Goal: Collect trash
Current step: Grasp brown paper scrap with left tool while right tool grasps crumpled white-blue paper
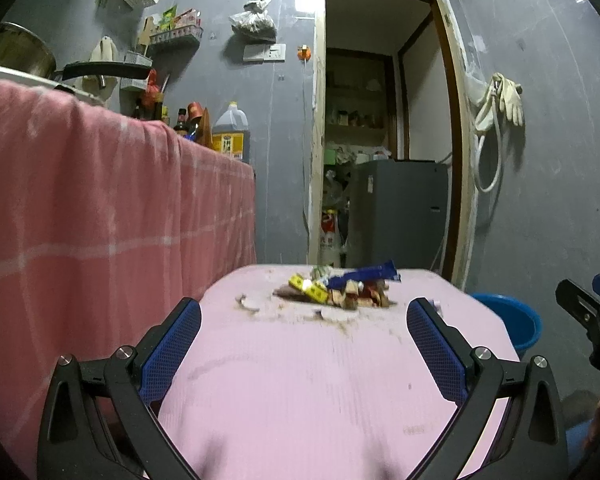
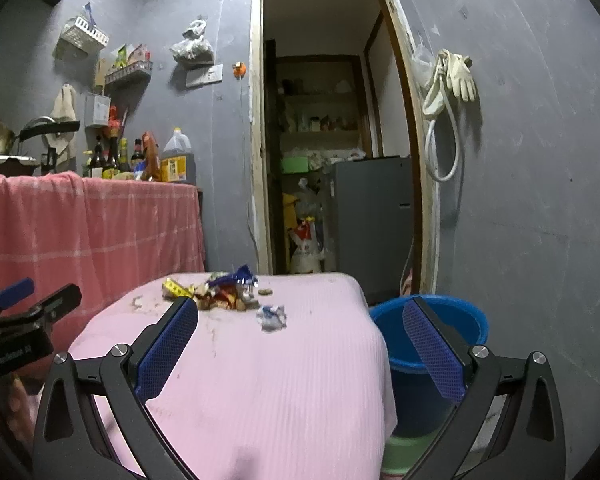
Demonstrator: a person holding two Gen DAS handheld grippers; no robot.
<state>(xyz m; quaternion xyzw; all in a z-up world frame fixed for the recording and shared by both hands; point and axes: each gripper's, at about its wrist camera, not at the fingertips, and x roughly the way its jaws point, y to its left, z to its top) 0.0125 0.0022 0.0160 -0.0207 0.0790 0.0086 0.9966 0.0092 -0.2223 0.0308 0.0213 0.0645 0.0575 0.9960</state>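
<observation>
A pile of trash [image 1: 340, 286], with a blue wrapper, yellow wrappers and brown scraps, lies at the far end of a pink-covered table [image 1: 320, 380]. It also shows in the right wrist view [image 2: 220, 290], with a crumpled white-blue wrapper [image 2: 272, 317] lying apart to its right. A blue bucket [image 2: 432, 336] stands on the floor to the right of the table; it also shows in the left wrist view [image 1: 512, 324]. My left gripper [image 1: 304, 320] is open and empty, short of the pile. My right gripper [image 2: 300, 320] is open and empty, over the table's right edge.
A counter draped in red-pink cloth [image 1: 100, 220] stands at the left with bottles [image 2: 140, 160] and a pan on it. An open doorway [image 2: 332, 140] with a grey fridge [image 2: 372, 216] is behind the table. Crumbs and stains [image 1: 292, 312] lie before the pile.
</observation>
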